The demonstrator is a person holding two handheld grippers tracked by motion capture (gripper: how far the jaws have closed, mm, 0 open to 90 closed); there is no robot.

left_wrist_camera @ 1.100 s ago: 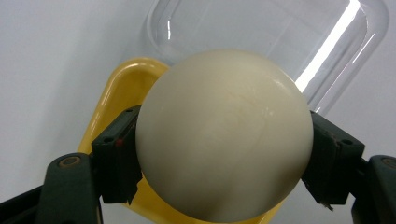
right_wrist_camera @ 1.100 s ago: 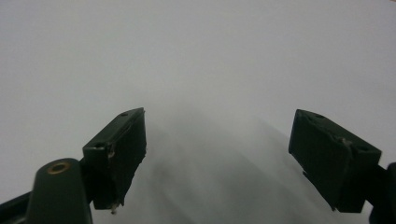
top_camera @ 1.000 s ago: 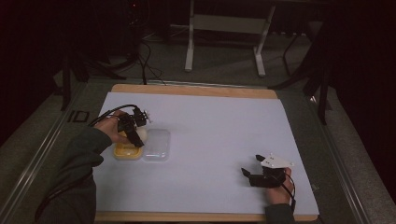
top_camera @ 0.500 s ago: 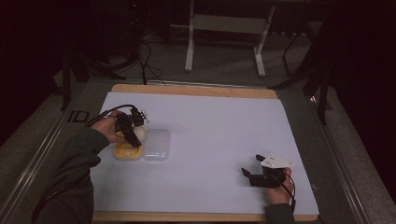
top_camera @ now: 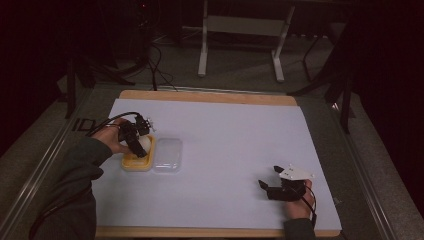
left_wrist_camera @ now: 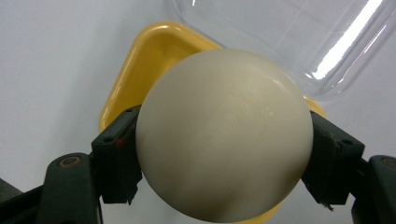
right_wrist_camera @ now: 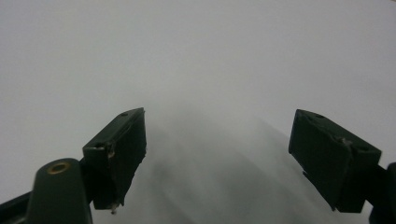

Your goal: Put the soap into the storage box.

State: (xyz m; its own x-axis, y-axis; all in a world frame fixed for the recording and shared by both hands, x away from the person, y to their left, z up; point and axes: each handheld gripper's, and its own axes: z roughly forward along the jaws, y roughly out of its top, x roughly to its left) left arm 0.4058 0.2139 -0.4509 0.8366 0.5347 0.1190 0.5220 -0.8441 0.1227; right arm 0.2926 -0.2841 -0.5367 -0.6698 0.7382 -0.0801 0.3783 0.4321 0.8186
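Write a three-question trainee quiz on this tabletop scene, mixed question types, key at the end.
1. True or false: the left gripper is shut on the white ball.
2. What lies right beside the yellow tray? A) clear lid B) a spoon C) a cup
3. Fill in: the right gripper has its jaws ____ over the white table cover.

Key: 1 true; 2 A; 3 open.

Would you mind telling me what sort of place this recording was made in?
Probably a lab or workshop set up for recording: a white-covered table with a wooden edge, cables on the dark floor, and a metal stand behind.
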